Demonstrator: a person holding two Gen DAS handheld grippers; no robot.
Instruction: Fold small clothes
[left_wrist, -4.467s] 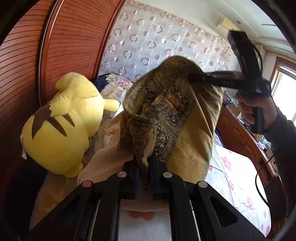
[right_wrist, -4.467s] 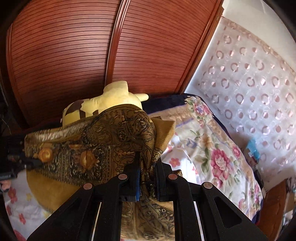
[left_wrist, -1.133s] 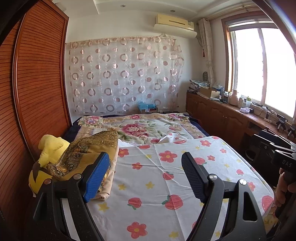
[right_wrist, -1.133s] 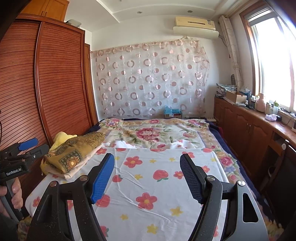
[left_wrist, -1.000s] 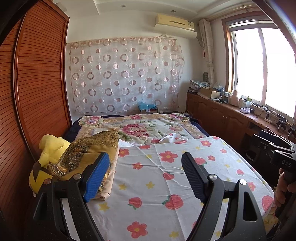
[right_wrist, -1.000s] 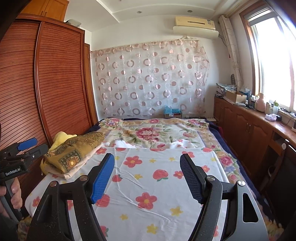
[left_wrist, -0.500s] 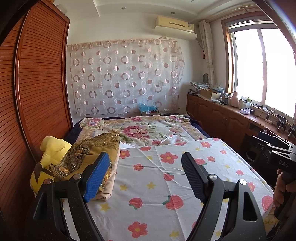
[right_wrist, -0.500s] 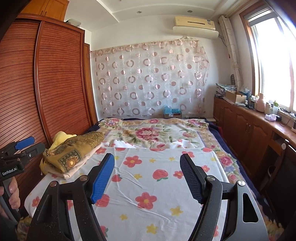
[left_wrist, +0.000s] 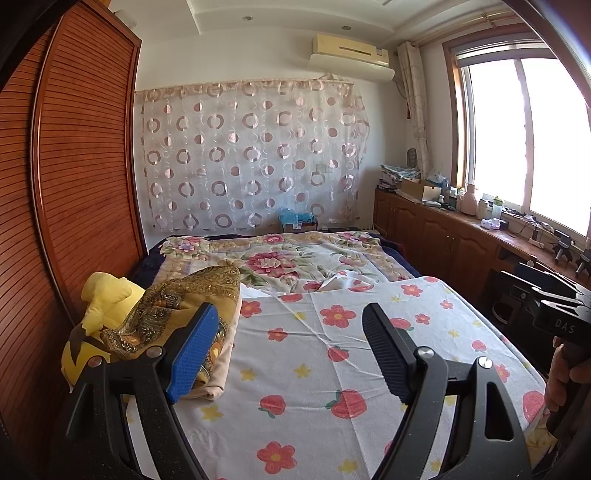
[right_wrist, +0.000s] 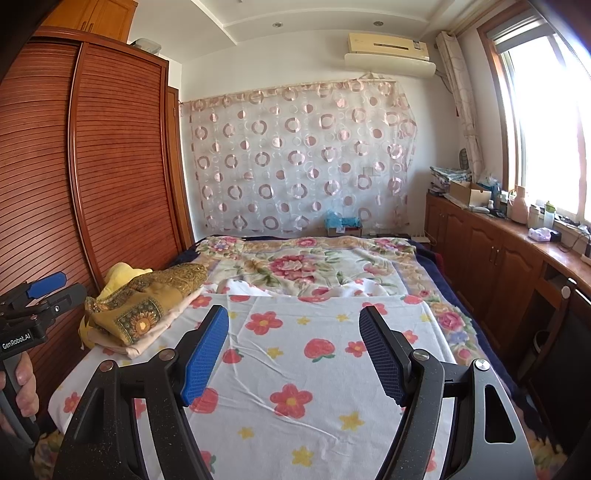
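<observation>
Cardboard box (right_wrist: 466, 192): contents unclear
Folded clothes (right_wrist: 147, 308): stacked on bed (right_wrist: 295, 369), against yellow plush (left_wrist: 103, 295)
Left gripper (left_wrist: 284, 350): jaws wide, empty
Right gripper (right_wrist: 293, 354): jaws wide, empty

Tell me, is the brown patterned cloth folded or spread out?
Folded: the brown patterned cloth lies as a compact layered bundle at the bed's left edge.

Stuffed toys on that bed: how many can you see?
1. A yellow stuffed toy lies at the bed's left edge beside the wooden wardrobe, partly covered by the folded brown patterned cloth. The pile may hide others.
</observation>
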